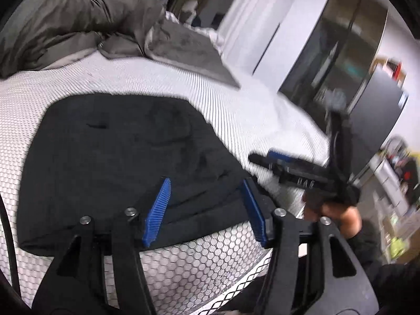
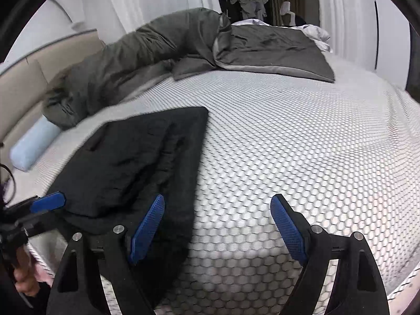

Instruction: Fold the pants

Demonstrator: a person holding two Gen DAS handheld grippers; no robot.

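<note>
The black pants (image 1: pixel 118 162) lie folded in a flat rectangle on the white honeycomb-patterned mattress (image 1: pixel 199 260). They also show in the right wrist view (image 2: pixel 136 162) at the left. My left gripper (image 1: pixel 206 191) is open and empty, hovering over the pants' near right edge. My right gripper (image 2: pixel 218 207) is open and empty, just right of the pants over bare mattress; its left blue pad (image 2: pixel 148 225) overlaps the pants' edge. The right gripper also shows in the left wrist view (image 1: pixel 265 158), to the right of the pants.
A grey duvet (image 2: pixel 147 52) and grey pillow (image 2: pixel 275 52) lie piled at the far side of the bed. A pale blue bolster (image 2: pixel 34 147) lies at the left by a beige headboard (image 2: pixel 21 78). A mirrored wardrobe (image 1: pixel 341 60) stands beyond the bed's right edge.
</note>
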